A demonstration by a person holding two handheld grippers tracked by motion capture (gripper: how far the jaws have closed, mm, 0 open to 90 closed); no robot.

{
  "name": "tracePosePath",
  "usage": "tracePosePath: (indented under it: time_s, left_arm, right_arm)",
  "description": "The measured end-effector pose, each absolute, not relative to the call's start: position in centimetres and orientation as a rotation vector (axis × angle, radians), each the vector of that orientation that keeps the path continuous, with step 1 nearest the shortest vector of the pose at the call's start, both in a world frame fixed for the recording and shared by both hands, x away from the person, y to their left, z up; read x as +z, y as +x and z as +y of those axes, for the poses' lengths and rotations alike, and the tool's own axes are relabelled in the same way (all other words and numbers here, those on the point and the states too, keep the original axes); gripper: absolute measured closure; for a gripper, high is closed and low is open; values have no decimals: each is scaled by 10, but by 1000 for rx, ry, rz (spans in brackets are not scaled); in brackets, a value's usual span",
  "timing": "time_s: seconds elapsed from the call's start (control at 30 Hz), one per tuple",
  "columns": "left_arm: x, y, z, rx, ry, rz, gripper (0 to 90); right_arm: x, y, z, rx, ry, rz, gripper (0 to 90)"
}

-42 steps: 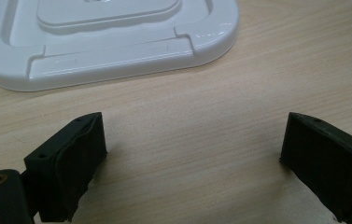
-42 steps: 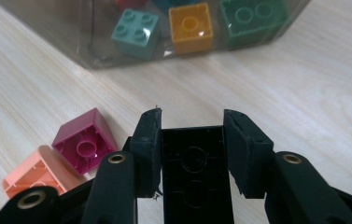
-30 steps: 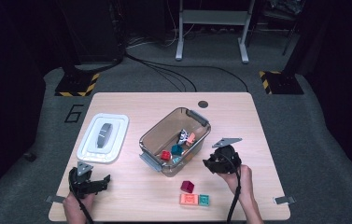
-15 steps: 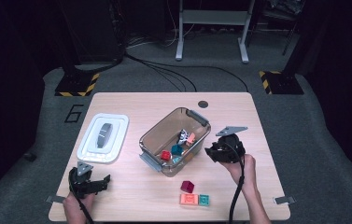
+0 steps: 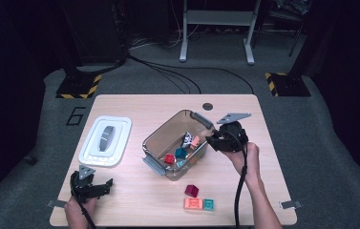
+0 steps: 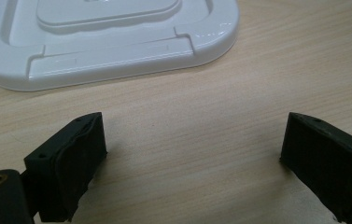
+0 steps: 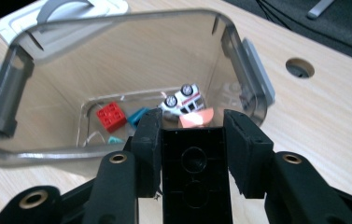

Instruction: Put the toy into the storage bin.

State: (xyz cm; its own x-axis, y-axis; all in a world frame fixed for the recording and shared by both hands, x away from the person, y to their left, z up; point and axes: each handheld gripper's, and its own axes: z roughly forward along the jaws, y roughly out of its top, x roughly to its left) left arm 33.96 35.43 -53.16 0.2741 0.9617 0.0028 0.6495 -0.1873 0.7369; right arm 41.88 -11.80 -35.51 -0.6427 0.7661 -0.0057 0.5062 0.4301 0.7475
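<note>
The high view looks forward and down from above the person's side, taking in the whole surface [image 5: 134, 107]. The left gripper view sits low and close, facing the white lid [image 6: 108, 42]. The right gripper view looks down into the clear bin [image 7: 117, 60]; both appear in the high view.

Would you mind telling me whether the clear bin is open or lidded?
Open: the clear bin has no cover, and its white lid lies flat beside it.
</note>
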Motion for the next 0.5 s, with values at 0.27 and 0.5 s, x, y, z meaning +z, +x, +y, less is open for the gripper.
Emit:
tracePosePath:
  time_s: [0.27,0.5]
  left_arm:
    - [-532,340,354,640,1921,1448,65]
    - [-532,340,354,640,1922,1447,65]
  right_arm:
    - [-345,431,-96,1064,1046,2356,586]
    - [-345,438,-77,1066,1015,2389,586]
